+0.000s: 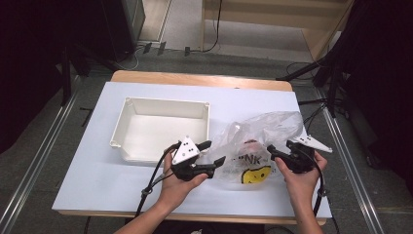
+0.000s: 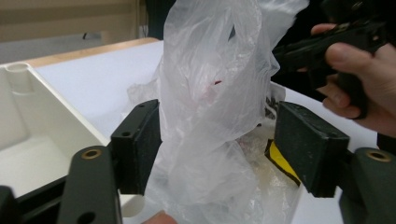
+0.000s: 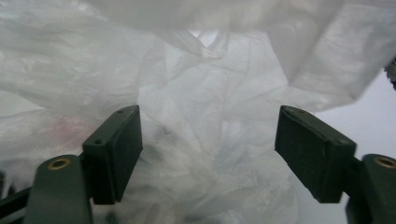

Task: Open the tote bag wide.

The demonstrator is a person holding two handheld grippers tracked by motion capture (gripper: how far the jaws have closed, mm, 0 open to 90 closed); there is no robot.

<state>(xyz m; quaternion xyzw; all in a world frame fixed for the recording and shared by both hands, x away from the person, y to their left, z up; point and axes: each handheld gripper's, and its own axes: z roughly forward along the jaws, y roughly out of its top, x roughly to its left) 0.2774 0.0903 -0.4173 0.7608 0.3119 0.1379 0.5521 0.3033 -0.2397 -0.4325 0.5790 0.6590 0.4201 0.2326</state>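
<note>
One crumpled clear plastic bag (image 1: 258, 141) with a yellow smiley print lies on the white table (image 1: 97, 170), just right of one empty white rectangular plastic bin (image 1: 160, 127). Two grippers flank the bag: left gripper (image 1: 214, 153) and right gripper (image 1: 272, 151), both with jaws spread wide around its film, gripping nothing.

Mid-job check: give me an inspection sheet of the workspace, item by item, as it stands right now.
Surface: white table top, wooden edge at the far side.
Job's things: clear plastic bag with a yellow smiley print, right of the white bin; bin holds nothing seen.
Clutter: nothing seen.
Grippers: left gripper open, bag plastic between its jaws; right gripper open, at the bag's right side.
Cables: one black cable trails from each gripper toward the near edge.
Surroundings: grey floor, metal rails on both sides, dark stands, floor cables.
</note>
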